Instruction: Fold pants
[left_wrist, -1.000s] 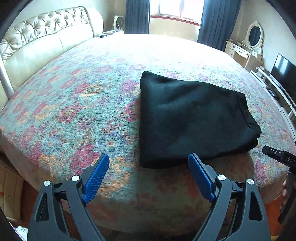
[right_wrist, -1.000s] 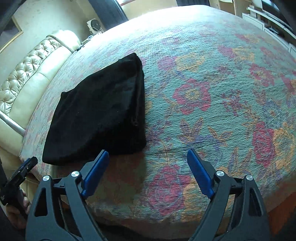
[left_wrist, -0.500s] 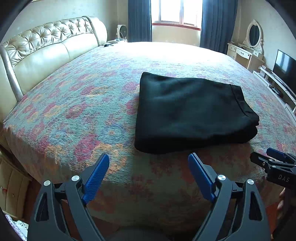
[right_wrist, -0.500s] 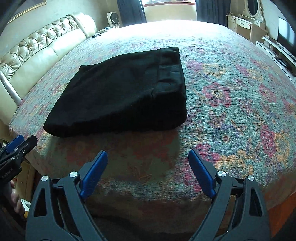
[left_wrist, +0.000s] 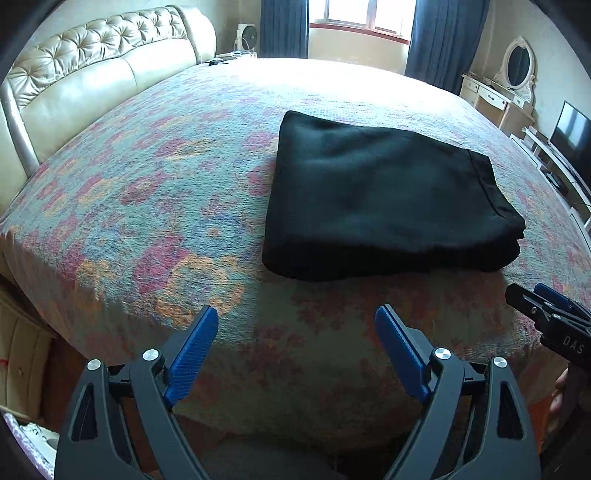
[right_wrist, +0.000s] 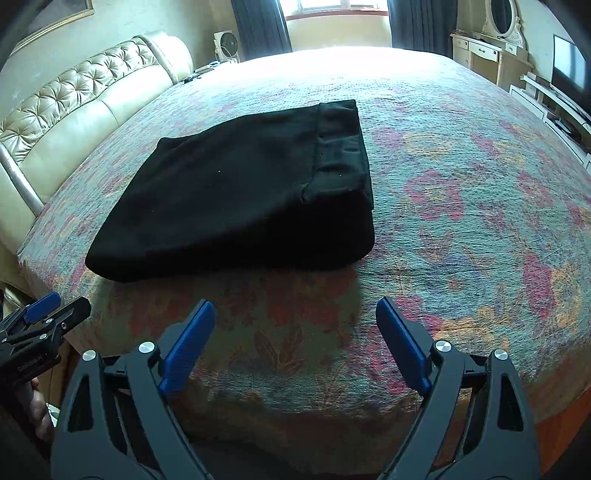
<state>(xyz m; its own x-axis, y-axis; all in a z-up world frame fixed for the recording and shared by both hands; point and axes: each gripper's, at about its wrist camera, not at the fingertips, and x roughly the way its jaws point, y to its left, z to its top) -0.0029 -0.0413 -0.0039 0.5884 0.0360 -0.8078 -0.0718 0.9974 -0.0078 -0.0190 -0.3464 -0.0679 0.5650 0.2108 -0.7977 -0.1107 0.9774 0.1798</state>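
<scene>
The black pants lie folded in a flat rectangular stack on the floral bedspread, near the bed's front edge. They also show in the right wrist view, with the waistband on top at the right end. My left gripper is open and empty, held off the bed's front edge, short of the stack. My right gripper is open and empty too, also back from the stack. Each gripper shows at the edge of the other's view: the right one, the left one.
A cream tufted headboard runs along the left side. A white dresser with an oval mirror and a TV stand at the right. A window with dark curtains is behind the bed.
Both grippers have pulled back and away from the folded pants toward the bed's front edge. The right wrist view has swung level. The pants have not moved.
</scene>
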